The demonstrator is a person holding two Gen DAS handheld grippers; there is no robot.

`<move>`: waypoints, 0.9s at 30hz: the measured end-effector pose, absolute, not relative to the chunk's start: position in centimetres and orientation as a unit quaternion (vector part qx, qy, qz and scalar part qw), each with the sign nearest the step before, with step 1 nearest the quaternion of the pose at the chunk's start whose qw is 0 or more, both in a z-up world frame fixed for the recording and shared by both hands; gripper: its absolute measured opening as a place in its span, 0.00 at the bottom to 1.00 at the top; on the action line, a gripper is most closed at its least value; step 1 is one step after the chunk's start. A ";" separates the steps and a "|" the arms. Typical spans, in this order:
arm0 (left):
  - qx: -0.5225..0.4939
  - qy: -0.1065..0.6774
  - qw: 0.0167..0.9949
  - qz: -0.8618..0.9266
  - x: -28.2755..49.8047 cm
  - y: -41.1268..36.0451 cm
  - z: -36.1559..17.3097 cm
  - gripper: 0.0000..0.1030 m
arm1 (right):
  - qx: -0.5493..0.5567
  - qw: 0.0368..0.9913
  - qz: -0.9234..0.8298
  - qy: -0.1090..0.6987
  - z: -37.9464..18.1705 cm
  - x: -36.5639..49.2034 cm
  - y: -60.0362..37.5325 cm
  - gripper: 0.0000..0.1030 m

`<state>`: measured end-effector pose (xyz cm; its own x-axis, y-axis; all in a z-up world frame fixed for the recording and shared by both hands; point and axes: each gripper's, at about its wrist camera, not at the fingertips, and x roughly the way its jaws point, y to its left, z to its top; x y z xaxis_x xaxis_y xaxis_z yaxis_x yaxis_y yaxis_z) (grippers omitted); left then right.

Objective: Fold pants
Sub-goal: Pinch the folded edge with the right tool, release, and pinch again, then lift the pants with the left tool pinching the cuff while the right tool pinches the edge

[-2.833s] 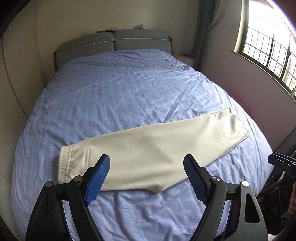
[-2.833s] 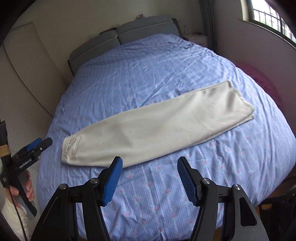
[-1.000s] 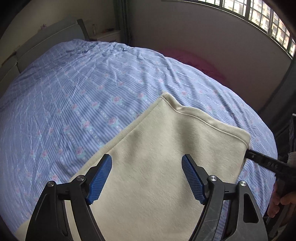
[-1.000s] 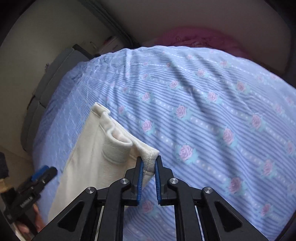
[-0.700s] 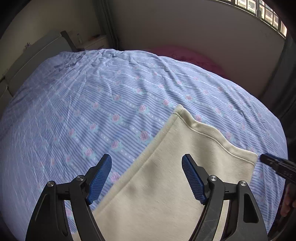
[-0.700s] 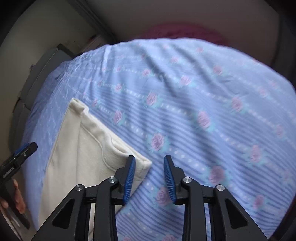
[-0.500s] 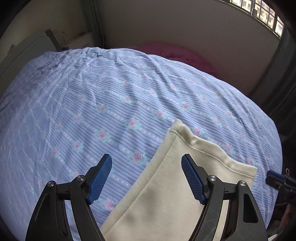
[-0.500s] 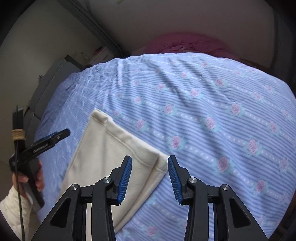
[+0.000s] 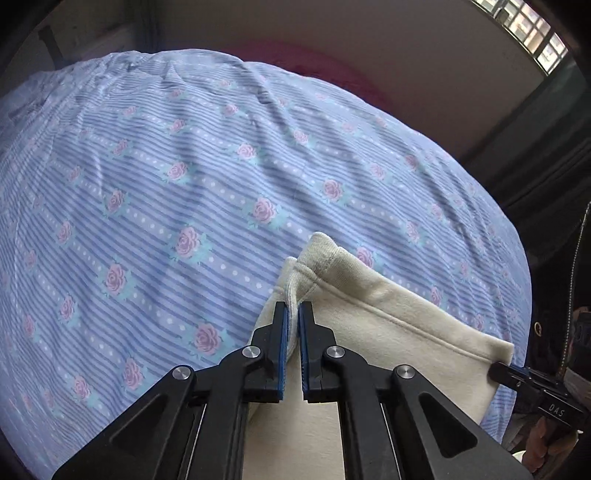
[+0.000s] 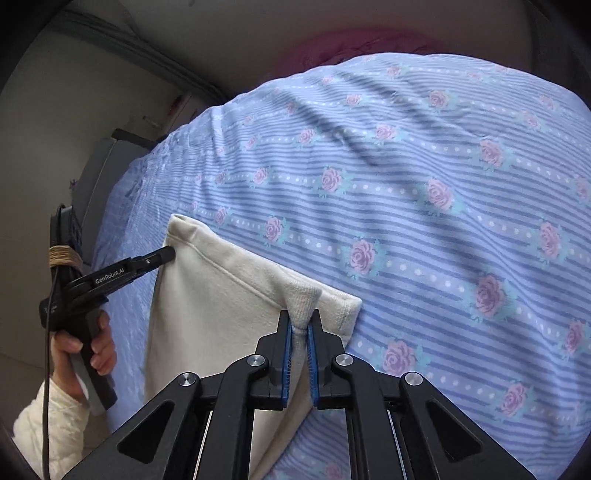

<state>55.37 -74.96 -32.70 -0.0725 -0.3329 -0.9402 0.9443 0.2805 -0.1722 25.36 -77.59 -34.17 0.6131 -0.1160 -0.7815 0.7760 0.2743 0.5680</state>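
Note:
The cream pants point(image 9: 388, 332) lie on a bed with a blue striped, rose-patterned sheet point(image 9: 184, 192). I see their hemmed leg end. My left gripper point(image 9: 291, 314) is shut on one corner of that hem, the cloth bunched between the blue pads. My right gripper point(image 10: 299, 325) is shut on the other corner of the hem point(image 10: 303, 299). In the right wrist view the left gripper point(image 10: 166, 254) touches the far hem corner, held by a hand. In the left wrist view the right gripper point(image 9: 498, 373) sits at the hem's right corner.
The bed edge drops off to the right in the left wrist view point(image 9: 517, 258). A pink cushion point(image 10: 362, 40) lies beyond the bed by the wall. The grey headboard point(image 10: 99, 173) is at the left. A window point(image 9: 524, 26) is at the upper right.
Both grippers have closed on the leg hem corners: half a second ago both were open just short of the cloth. The views have moved closer to the hem.

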 end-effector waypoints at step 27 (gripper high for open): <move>0.336 0.529 0.573 -0.529 54.7 -81.0 -35.1 0.16 | 0.512 0.743 -0.288 0.322 -35.6 23.5 -79.1 0.19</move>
<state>54.73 -81.03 -35.14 -0.1181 -0.2499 -0.9610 0.9610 0.2151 -0.1741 23.48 -79.12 -35.62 0.6266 -0.0988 -0.7730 0.7576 0.3100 0.5745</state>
